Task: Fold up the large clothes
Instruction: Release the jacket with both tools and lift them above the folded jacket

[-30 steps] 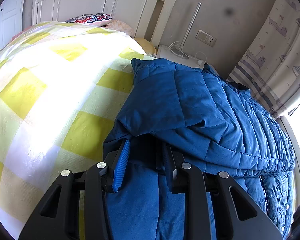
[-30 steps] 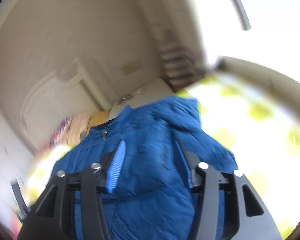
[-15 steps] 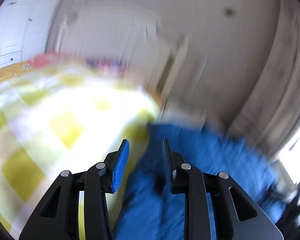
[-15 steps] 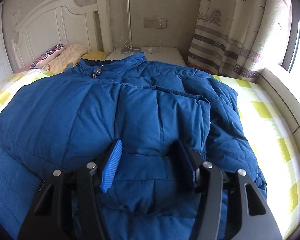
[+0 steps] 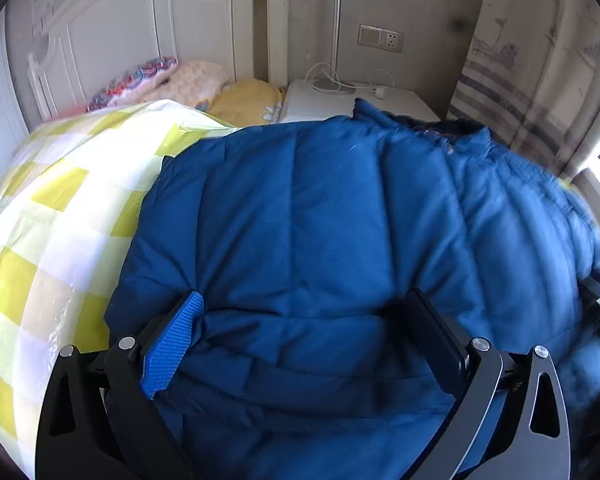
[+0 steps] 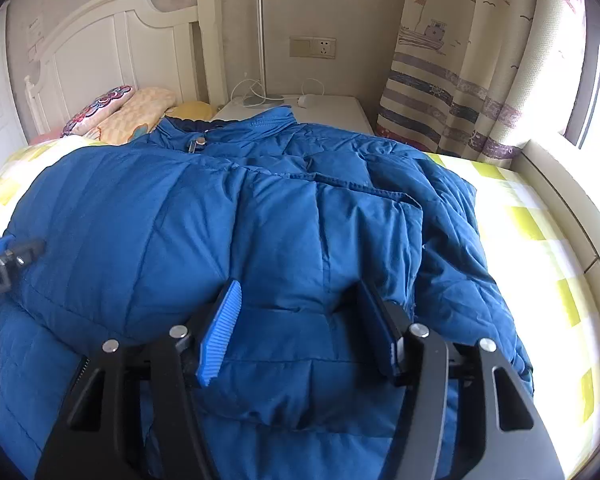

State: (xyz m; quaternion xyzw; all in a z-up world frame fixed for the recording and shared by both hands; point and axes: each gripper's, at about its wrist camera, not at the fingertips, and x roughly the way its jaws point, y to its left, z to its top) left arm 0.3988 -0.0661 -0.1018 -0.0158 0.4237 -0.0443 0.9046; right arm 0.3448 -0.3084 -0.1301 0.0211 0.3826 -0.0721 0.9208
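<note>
Blue padded jacket (image 6: 284, 216): spread across the bed, on the yellow-and-white checked bedspread (image 5: 60, 208), collar (image 6: 260, 124) toward the white headboard (image 6: 112, 52). 1 panel folded over the jacket's middle, its stitched edge (image 6: 364, 188) on top.

Left gripper (image 5: 306, 320): low over the jacket's near part, on the side nearer the bare bedspread. Fingers (image 5: 172, 344) opening, spread wide, with a raised fold of jacket between them; no pad seen pressing on the cloth.

Right gripper (image 6: 300, 312): over the jacket's near edge, on the side nearer the striped curtain (image 6: 440, 92). Fingers (image 6: 220, 332) opening, about half apart, jacket padding bulging between them; contact with the pads cannot be told.

Beyond the collar: bedside cabinet (image 6: 332, 108) with a lamp pole (image 6: 262, 40) and cable, wall socket (image 6: 314, 47) above. Pillows (image 6: 116, 114) against the headboard, beside the collar.
</note>
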